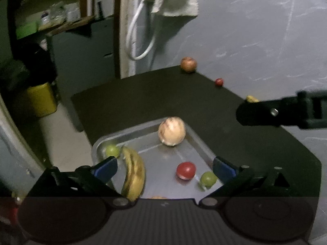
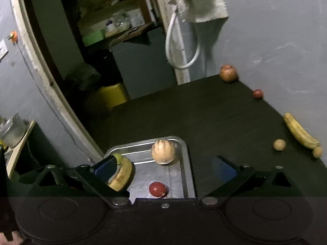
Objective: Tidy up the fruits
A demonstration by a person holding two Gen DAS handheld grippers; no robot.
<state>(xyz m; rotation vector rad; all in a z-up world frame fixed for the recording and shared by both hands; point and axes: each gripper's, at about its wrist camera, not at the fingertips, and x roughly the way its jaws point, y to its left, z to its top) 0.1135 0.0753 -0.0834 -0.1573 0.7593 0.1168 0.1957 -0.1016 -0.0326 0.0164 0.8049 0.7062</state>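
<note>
A metal tray [image 1: 201, 144] on the black table holds a pale round fruit [image 1: 171, 131], a banana [image 1: 133, 175], a red fruit [image 1: 185, 170] and two green fruits [image 1: 112, 150] [image 1: 207, 179]. My left gripper [image 1: 165, 168] hangs open above the tray, empty. A black finger [image 1: 263, 113] of the right gripper shows at the right. In the right wrist view my right gripper [image 2: 165, 168] is open and empty over the same tray [image 2: 188, 163]. Loose on the table lie a brown round fruit [image 2: 228, 73], a small red fruit [image 2: 258, 93], a banana [image 2: 299, 132] and two small tan fruits [image 2: 279, 145] [image 2: 317, 151].
The grey wall [image 2: 276, 40] runs along the table's far right side, with the loose fruits close to it. Beyond the table's far left edge stand a yellow canister [image 2: 112, 95], a dark cabinet and a hanging white hose [image 2: 183, 47]. A metal pot [image 2: 12, 130] sits at far left.
</note>
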